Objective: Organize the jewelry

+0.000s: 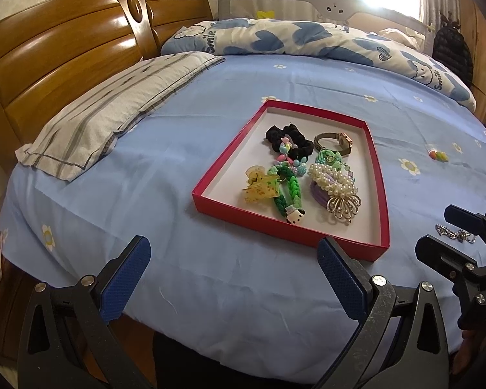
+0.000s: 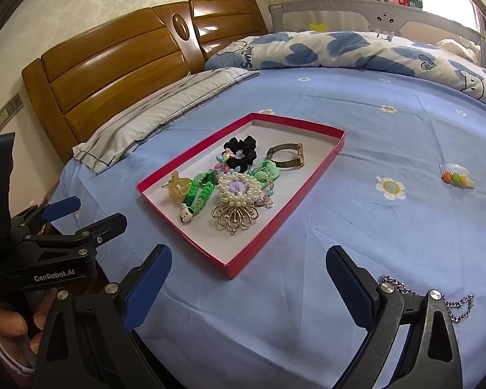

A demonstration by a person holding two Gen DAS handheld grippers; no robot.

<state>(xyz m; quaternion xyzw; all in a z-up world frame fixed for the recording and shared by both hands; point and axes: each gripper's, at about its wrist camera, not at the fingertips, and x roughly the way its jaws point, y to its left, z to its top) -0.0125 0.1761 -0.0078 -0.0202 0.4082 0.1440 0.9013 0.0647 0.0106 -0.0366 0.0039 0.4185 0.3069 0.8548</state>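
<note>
Here I have my left gripper (image 1: 233, 278) spread wide over bare blue sheet (image 1: 165, 149) near the bed's front edge, holding nothing. My right gripper (image 2: 248, 288) is equally wide and empty, with a silver chain (image 2: 460, 306) lying on the sheet just beside its right finger, partly hidden behind it.

Ahead of both sits a shallow red tray (image 2: 307, 181) with a white floor, near the middle of the bed. Its near half is crowded: a yellow claw clip (image 1: 259, 184), a green braided band (image 1: 283, 191) ending in a small white charm, a pearl hair tie (image 1: 332, 175) with a gold filigree brooch (image 1: 343, 206) against it, a black scrunchie (image 2: 241, 152) and what looks like a gold-toned watch (image 1: 335, 142). The far end of the tray is bare.

Well apart, toward the bed's right edge, lies a small comb with coloured beads (image 2: 455, 176). The sheet between tray and comb is open; a striped pillow (image 1: 113, 113) lies at the headboard side.
</note>
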